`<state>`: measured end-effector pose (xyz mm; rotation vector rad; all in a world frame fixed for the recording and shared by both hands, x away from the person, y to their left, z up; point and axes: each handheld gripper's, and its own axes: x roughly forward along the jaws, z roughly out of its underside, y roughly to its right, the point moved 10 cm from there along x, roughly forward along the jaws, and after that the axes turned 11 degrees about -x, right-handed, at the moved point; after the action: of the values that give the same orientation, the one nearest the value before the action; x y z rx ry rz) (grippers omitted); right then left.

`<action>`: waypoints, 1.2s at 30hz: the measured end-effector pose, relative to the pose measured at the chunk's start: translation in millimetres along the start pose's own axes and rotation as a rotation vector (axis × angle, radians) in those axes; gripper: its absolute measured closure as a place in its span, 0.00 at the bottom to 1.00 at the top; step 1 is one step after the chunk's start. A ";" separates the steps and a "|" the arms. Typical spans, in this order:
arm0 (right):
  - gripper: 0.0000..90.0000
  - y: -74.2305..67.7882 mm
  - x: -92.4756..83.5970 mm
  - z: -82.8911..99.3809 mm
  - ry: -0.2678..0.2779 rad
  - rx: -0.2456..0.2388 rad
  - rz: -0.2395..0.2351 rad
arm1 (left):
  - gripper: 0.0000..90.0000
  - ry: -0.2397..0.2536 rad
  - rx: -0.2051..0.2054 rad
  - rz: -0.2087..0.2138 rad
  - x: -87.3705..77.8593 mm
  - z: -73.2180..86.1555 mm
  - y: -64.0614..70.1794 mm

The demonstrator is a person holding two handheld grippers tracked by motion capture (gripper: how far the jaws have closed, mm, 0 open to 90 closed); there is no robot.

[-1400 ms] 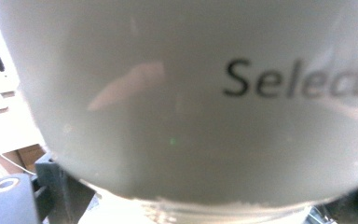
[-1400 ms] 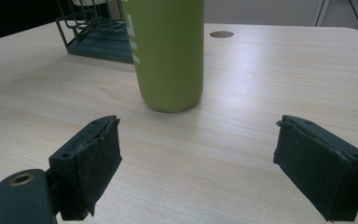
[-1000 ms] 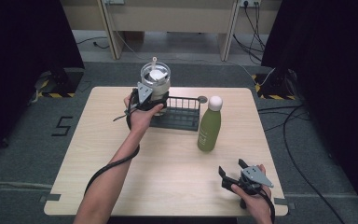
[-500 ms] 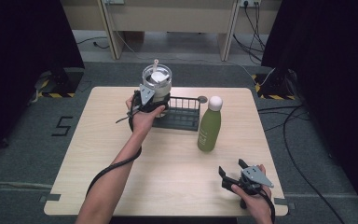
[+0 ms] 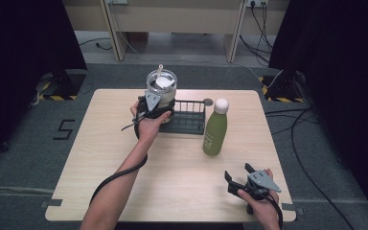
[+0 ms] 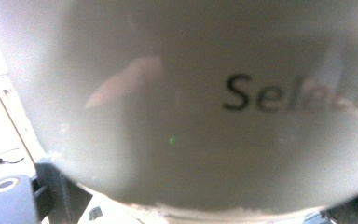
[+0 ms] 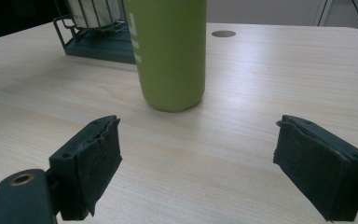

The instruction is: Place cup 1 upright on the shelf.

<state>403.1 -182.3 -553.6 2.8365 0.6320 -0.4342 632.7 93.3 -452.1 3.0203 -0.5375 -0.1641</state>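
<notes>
A clear jar (image 5: 161,87) with a white lid and pale contents stands at the left end of a dark wire rack (image 5: 191,120). My left gripper (image 5: 157,109) is closed around its lower part from the near side. In the left gripper view the jar's wall (image 6: 191,107), with printed lettering, is pressed right up to the camera. A green bottle (image 5: 214,132) with a white cap stands upright just right of the rack. My right gripper (image 5: 238,172) rests open near the table's front right corner. Its pads (image 7: 98,163) face the bottle (image 7: 172,51), with bare tabletop between them.
The light wooden table (image 5: 182,182) has bare room in the middle and on the left. A round cable hole (image 5: 208,101) lies behind the rack (image 7: 98,46). Dark curtains and floor cables surround the table.
The left gripper and the jar have sunk very slightly at the rack. The right gripper has kept still.
</notes>
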 end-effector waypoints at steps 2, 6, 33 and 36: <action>0.16 0.0 0.0 0.0 -0.001 -0.001 0.001 | 0.11 0.002 0.001 -0.003 -1.4 0.5 1.9; 0.16 0.1 0.1 0.0 -0.001 0.000 0.000 | 0.10 0.002 0.000 -0.017 -4.2 1.2 4.4; 0.16 -0.9 0.7 -0.4 -0.001 -0.009 0.000 | 0.08 -0.006 -0.023 -0.011 -6.1 0.8 -1.0; 0.16 -1.7 0.9 -0.4 -0.003 -0.010 -0.001 | 0.06 -0.007 -0.009 -0.013 -5.7 -1.9 -2.7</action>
<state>403.2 -180.4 -553.7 2.8255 0.6335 -0.4337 628.5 97.9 -449.9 3.0157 -0.5170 -0.1774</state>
